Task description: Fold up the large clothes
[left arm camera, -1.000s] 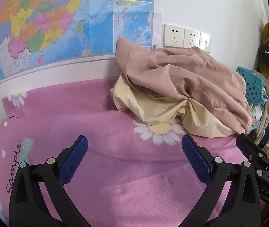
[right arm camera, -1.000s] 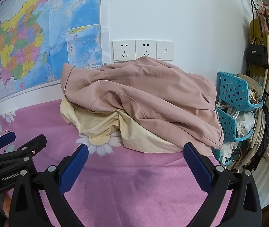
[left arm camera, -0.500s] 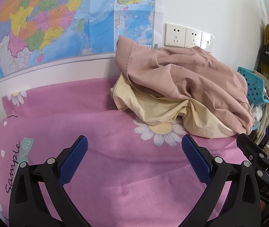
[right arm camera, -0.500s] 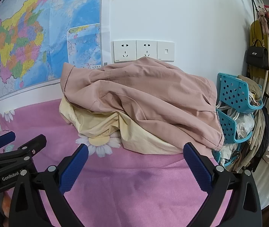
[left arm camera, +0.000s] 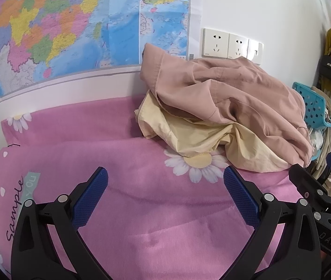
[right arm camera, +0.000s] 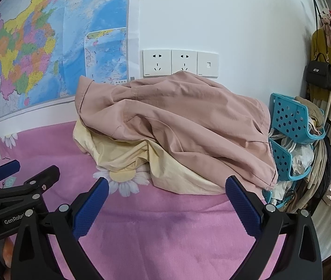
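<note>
A crumpled dusty-pink garment [left arm camera: 230,93] [right arm camera: 179,121] lies heaped on a pale yellow garment [left arm camera: 193,137] [right arm camera: 128,154] at the back of the pink floral sheet [left arm camera: 123,154] [right arm camera: 165,224], against the wall. My left gripper [left arm camera: 165,193] hangs open over bare sheet, short of the pile, nothing between its blue pads. My right gripper [right arm camera: 166,200] is open too, just in front of the yellow garment's near edge. Each gripper shows at the side of the other's view.
A large map [left arm camera: 60,28] and a row of wall sockets [right arm camera: 179,63] are behind the pile. Turquoise stacked baskets [right arm camera: 289,126] full of items stand off the bed's right edge, with a black handbag [right arm camera: 319,72] and hanging clothes beyond.
Both views have shifted slightly, the pile sitting a little lower in frame than a second ago. The clothes have not moved and both grippers stay open.
</note>
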{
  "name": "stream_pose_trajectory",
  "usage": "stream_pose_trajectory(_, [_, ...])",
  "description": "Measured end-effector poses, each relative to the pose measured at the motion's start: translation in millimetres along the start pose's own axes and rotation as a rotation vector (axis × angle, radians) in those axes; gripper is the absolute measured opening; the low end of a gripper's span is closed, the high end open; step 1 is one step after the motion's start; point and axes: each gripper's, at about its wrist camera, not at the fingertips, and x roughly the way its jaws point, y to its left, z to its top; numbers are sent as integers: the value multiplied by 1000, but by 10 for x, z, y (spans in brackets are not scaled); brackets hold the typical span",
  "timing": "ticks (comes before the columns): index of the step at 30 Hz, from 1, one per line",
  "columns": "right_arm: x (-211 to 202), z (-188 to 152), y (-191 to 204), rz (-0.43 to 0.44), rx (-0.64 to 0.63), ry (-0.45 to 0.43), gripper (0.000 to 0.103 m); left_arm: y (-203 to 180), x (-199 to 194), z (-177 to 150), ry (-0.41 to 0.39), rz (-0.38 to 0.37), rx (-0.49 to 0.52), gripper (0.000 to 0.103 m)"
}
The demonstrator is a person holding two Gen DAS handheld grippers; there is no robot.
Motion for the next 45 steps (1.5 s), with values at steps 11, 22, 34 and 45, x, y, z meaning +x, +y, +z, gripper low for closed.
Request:
stream_pose_trajectory(11, [69, 23, 26, 5, -7, 11, 97, 6, 76, 22, 11, -1, -5, 98])
stream_pose_trajectory(22, [221, 121, 73, 27, -29, 11, 97, 44, 211, 74, 19, 16, -2, 98])
stream_pose_trajectory(34, [704, 473, 290, 25, -144, -3, 97, 230, 523, 212, 39, 61, -11, 98])
stream_pose_trajectory(45, [1447, 650, 1047, 43, -454, 14, 97, 708, 826, 310, 60, 164, -45, 98])
